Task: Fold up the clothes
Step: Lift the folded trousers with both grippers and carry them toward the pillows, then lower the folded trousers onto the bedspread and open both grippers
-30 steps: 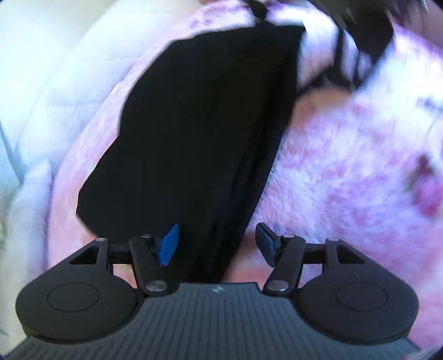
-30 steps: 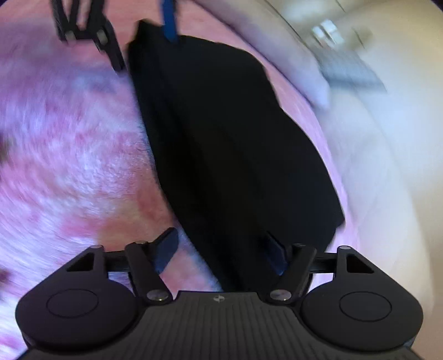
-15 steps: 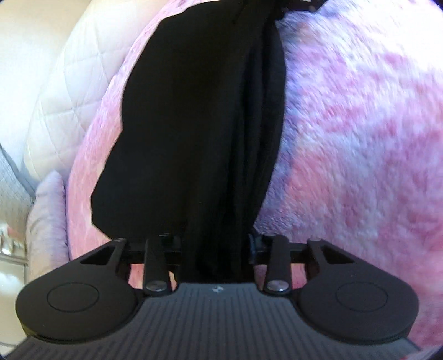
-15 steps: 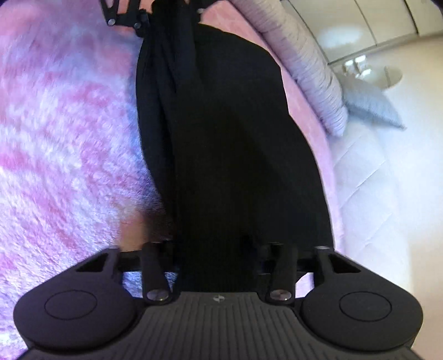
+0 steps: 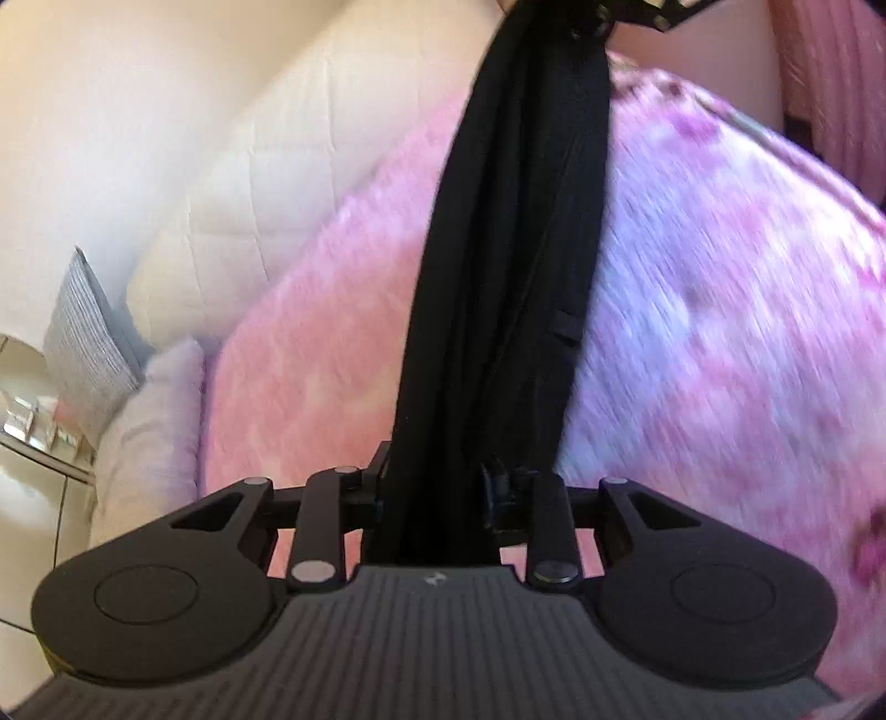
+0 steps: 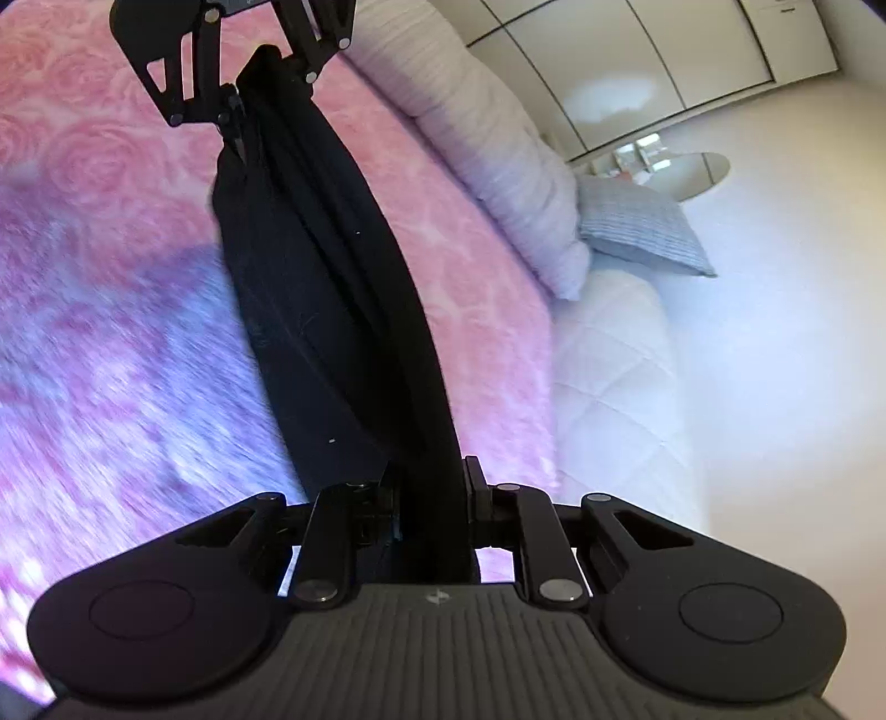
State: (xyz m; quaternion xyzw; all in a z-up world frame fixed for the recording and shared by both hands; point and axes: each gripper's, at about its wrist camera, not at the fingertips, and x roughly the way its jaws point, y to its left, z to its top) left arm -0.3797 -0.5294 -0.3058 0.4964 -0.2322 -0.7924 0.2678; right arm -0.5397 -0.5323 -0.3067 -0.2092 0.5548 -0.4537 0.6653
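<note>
A black garment (image 5: 515, 266) hangs stretched between my two grippers, lifted off the pink fluffy blanket (image 5: 720, 310). My left gripper (image 5: 434, 490) is shut on one end of it. My right gripper (image 6: 432, 493) is shut on the other end; the garment (image 6: 332, 288) runs from it up to the left gripper (image 6: 243, 94) at the top of the right wrist view. The right gripper (image 5: 637, 14) shows at the top edge of the left wrist view. The cloth is bunched into long folds and sags slightly.
The pink blanket (image 6: 111, 310) covers a bed. A white quilted headboard or mattress side (image 5: 238, 183) runs along it. A lilac pillow (image 6: 498, 144) and a grey striped cushion (image 6: 637, 227) lie at the bed's end. A round side table (image 6: 692, 171) and white wardrobes (image 6: 637, 66) stand beyond.
Both grippers closed on the garment's ends and lifted it off the blanket. It went from lying flat to hanging taut between them.
</note>
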